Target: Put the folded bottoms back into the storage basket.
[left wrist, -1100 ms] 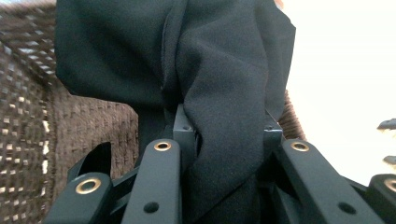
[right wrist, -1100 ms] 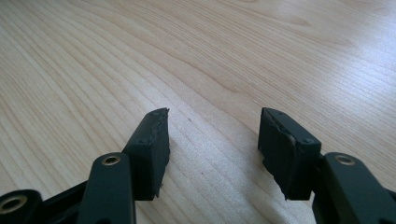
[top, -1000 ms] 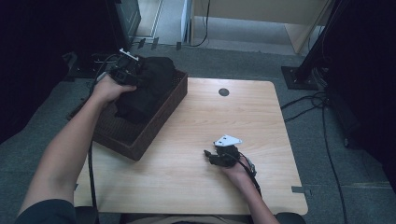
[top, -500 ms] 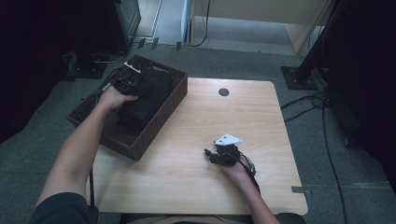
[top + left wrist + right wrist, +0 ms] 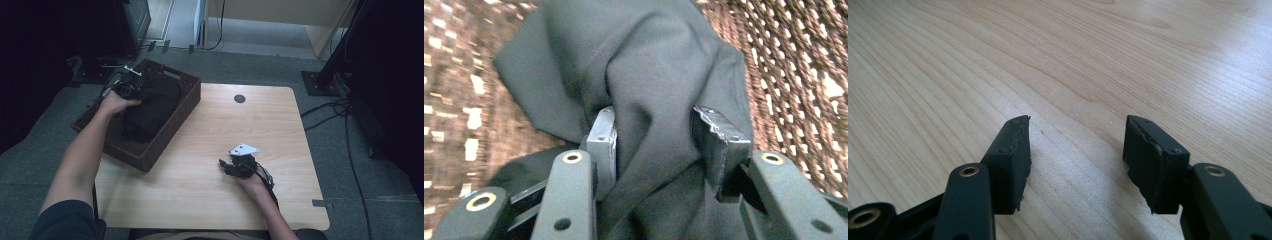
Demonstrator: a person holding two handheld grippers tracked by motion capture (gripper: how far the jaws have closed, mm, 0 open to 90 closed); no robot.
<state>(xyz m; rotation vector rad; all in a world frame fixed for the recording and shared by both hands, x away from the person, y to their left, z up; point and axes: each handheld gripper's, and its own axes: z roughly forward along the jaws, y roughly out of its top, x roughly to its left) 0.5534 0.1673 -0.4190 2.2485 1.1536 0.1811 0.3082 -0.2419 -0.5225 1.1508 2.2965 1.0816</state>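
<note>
Left gripper (image 5: 654, 135) grasping black cloth (image 5: 659, 65) in wicker basket (image 5: 165, 145).
Right gripper (image 5: 1075, 150) released, jaws apart over bare table (image 5: 1148, 55).

I can read no text, label, brand, number or sign anywhere here. The black cloth (image 5: 664, 75) my left gripper (image 5: 658, 137) holds is plain, the woven basket (image 5: 170, 135) carries no tag, and the wooden table (image 5: 1098, 50) under my right gripper (image 5: 1075, 145) shows bare grain with no mark or sticker on it.
</note>
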